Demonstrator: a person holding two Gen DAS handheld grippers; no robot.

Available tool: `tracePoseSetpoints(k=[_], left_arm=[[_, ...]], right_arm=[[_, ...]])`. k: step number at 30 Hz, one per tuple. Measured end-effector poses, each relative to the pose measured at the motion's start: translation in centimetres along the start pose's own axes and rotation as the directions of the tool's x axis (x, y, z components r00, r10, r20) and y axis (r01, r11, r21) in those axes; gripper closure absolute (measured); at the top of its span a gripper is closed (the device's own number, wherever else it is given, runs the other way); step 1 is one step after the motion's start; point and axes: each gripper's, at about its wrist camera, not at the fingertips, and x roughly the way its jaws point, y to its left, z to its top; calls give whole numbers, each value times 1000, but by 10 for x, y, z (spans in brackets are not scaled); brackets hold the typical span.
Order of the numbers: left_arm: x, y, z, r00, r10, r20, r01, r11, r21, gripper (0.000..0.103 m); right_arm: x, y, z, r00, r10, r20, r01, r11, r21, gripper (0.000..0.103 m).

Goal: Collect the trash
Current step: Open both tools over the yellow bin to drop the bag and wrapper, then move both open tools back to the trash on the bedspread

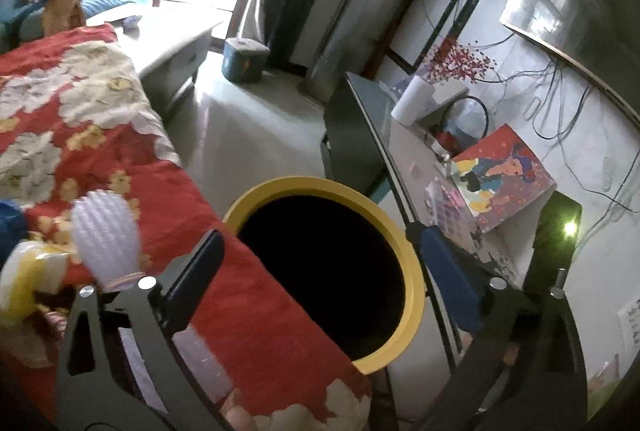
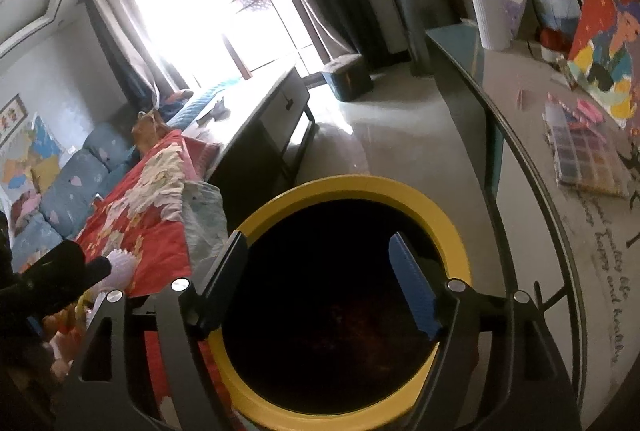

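Yellow-rimmed trash bin [image 2: 452,227] sits between bed and glass surface [image 2: 516,159], right under my left claw [image 1: 320,271] and right claw [image 2: 320,283], both spread with nothing between them, so I judge the drop done and must next find more trash.
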Motion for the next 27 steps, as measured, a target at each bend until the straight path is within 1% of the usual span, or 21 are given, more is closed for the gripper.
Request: tracePoseSetpoints(k=[9,16,25,27], left_arm=[[-34,9,-2,994,86,67,-87,996,4,11],[-63,21,-4,980,155,121,-156,988,-9,11],[-93,35,-10,964,205,171,-202,979,-37,11],[-100,39,-11,961,207,183,-203,978,-43,11]], right_arm=[[-15,29,0,999,44,24,-43,997,-69,30],[-21,58,-4,996,91,14,-88,988,-127,30],[-27,95,-15,989,147,-11,-146,968,-202,30],[-28,104,-17,987,161,-18,-161,962,-221,30]])
